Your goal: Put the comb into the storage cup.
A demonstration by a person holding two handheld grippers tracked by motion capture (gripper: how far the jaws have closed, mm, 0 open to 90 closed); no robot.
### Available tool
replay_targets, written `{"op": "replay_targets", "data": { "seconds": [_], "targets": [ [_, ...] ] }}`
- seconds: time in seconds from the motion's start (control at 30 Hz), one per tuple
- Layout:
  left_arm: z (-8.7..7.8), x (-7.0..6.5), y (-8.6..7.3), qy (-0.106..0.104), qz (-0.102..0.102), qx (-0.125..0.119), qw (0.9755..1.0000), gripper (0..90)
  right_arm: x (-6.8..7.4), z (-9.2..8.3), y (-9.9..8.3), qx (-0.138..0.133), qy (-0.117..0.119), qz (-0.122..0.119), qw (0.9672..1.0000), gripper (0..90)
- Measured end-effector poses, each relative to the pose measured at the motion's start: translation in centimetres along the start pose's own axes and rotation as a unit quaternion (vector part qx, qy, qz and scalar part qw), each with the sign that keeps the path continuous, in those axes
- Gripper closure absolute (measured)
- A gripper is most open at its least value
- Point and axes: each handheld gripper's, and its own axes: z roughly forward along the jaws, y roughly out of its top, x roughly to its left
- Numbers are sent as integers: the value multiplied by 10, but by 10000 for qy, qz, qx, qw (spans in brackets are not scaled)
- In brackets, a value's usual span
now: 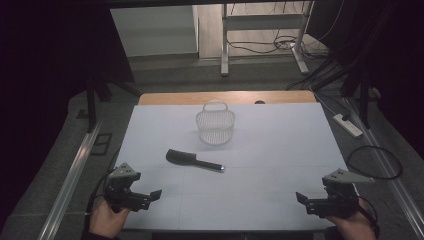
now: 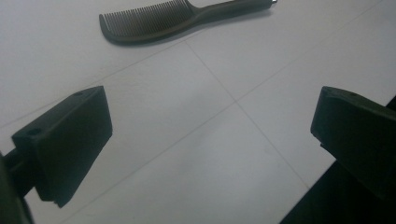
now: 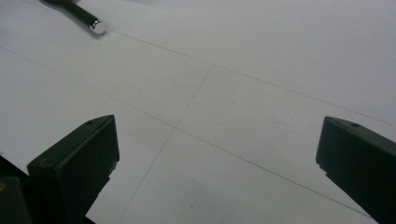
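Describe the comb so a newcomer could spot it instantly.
Start at the white table and find the white basket near its far middle. Just in front of the basket lies the comb, flat on the surface. It is the one dark, long item there: teeth end to the left, thin handle ending in a shiny tip at the right.
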Motion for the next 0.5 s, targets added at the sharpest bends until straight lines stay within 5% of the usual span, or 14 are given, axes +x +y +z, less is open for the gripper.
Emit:
{"op": "replay_targets", "data": {
  "seconds": [0.5],
  "targets": [
    [16, 2, 19, -145, 61, -3, 9999, 0, 0, 0, 0, 15, -2, 11, 10000, 0]
  ]
}}
